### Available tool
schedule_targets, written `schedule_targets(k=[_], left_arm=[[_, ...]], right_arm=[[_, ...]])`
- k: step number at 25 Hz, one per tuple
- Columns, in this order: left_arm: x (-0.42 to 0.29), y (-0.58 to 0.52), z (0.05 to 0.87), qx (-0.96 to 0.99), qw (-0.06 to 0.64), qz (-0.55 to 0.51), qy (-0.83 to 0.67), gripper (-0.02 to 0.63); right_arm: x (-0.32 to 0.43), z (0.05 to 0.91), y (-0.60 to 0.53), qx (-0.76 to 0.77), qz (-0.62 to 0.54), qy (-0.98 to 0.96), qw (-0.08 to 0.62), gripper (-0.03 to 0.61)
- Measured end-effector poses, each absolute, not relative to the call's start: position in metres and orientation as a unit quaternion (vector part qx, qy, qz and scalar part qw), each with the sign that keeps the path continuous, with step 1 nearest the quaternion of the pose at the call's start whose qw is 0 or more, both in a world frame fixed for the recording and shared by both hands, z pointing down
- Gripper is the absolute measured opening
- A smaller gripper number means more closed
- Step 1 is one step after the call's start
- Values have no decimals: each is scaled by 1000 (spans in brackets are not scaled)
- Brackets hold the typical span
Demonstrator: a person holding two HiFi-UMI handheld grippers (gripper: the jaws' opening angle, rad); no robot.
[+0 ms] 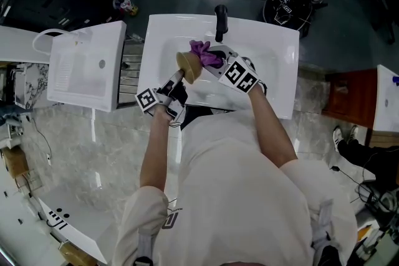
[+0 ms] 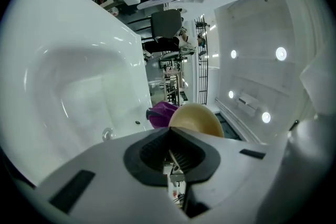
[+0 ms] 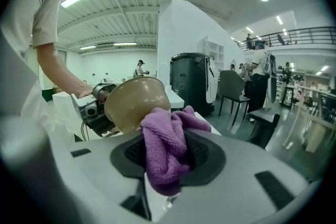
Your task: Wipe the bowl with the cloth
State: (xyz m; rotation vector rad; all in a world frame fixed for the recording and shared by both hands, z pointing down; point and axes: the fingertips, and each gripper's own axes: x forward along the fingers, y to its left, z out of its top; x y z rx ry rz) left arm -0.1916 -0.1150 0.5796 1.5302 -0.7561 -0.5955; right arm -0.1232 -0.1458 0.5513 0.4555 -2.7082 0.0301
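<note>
Being clamped by the left claw (image 1: 177, 79), the bowl (image 1: 189, 65) is tilted so it is reached by the cloth (image 1: 204, 53) pinched in the right claw (image 1: 218, 65).

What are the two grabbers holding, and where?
The left gripper pinches the tan bowl by its rim. The right gripper clamps the purple cloth at a bunched fold.

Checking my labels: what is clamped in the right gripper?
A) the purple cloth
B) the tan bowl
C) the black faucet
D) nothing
A: the right gripper view shows the purple cloth pinched between the right gripper's jaws; the bowl is in the left gripper.
</note>
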Motion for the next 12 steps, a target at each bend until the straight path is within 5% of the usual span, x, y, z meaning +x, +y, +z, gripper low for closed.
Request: schedule_targets(k=[12], left_arm=[[-169,-111,556,722,609,-187,-271,10]], right_arm=[[-129,563,-139,148,-53,-953,257,120]])
